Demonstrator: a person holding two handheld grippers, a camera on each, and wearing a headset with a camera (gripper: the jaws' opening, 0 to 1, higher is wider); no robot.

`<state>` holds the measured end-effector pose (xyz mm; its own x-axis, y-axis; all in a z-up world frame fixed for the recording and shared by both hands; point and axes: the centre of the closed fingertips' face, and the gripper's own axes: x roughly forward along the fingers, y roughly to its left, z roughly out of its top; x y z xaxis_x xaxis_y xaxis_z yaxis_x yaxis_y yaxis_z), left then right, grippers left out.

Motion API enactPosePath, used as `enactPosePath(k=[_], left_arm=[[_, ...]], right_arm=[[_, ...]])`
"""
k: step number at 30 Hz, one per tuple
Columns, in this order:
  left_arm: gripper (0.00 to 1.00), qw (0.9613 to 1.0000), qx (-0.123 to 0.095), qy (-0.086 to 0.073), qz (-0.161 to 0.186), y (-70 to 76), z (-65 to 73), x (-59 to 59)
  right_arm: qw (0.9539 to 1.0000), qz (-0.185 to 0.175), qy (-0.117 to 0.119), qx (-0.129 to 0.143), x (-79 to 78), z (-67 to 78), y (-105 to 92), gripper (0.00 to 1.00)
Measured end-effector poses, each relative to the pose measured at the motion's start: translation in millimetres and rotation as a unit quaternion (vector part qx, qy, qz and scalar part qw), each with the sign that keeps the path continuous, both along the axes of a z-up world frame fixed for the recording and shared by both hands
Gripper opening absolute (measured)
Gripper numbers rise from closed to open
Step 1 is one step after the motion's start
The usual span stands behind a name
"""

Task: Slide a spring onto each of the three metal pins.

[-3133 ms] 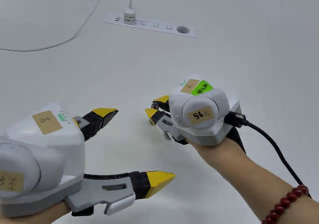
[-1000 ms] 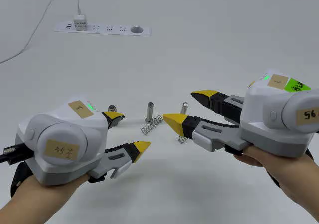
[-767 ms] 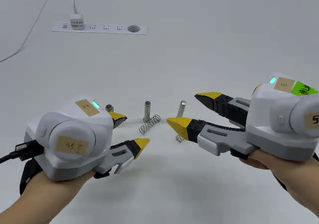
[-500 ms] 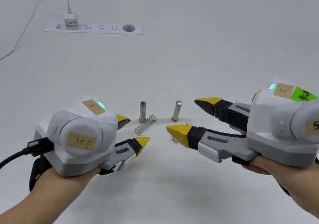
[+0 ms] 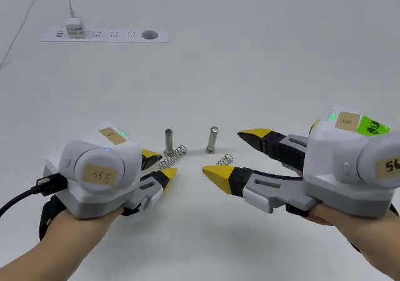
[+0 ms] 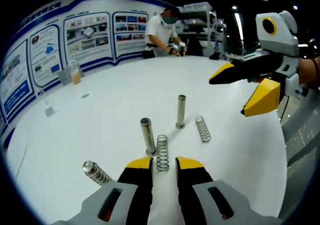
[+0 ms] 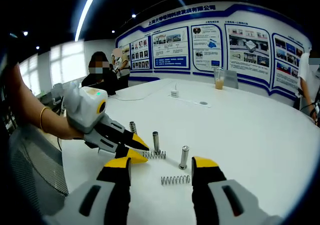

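Seemingly one-third done: silver steel pin (image 6: 94,170) already sprung. Pending: two bare upright steel pins (image 6: 146,135), two loose wire springs (image 6: 202,128). Left gripper (image 6: 163,162) jaws narrow astride nearer spring (image 6: 162,152), right gripper (image 7: 161,162) jaws wide, empty.

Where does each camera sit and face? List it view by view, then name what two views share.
Head view: worn on the head, looking forward and down at the workbench; hands with the left gripper and right gripper show.
Left gripper view: on the left gripper, looking along its jaws at a spring and upright pins; own jaws show.
Right gripper view: on the right gripper, facing another spring; own jaws, left forearm show.
Shared: both gripper views show the upright pins.
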<state>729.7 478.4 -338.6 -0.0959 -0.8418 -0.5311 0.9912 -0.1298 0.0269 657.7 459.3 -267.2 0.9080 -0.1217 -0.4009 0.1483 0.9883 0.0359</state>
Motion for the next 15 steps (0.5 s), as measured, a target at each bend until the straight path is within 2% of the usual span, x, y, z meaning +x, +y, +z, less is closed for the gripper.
enactPosePath(k=[11, 15], left_arm=[[0.13, 1.0000, 0.007, -0.003, 0.000, -2.5, -6.9, -0.4], [0.12, 0.9999, 0.008, 0.004, 0.004, -3.8, -7.4, -1.1]], right_arm=[[0.9999, -0.013, 0.006, 0.003, -6.9, -2.9, -4.2, 0.50], [0.9998, -0.017, 0.008, 0.004, -8.0, -4.0, -5.1, 0.50]])
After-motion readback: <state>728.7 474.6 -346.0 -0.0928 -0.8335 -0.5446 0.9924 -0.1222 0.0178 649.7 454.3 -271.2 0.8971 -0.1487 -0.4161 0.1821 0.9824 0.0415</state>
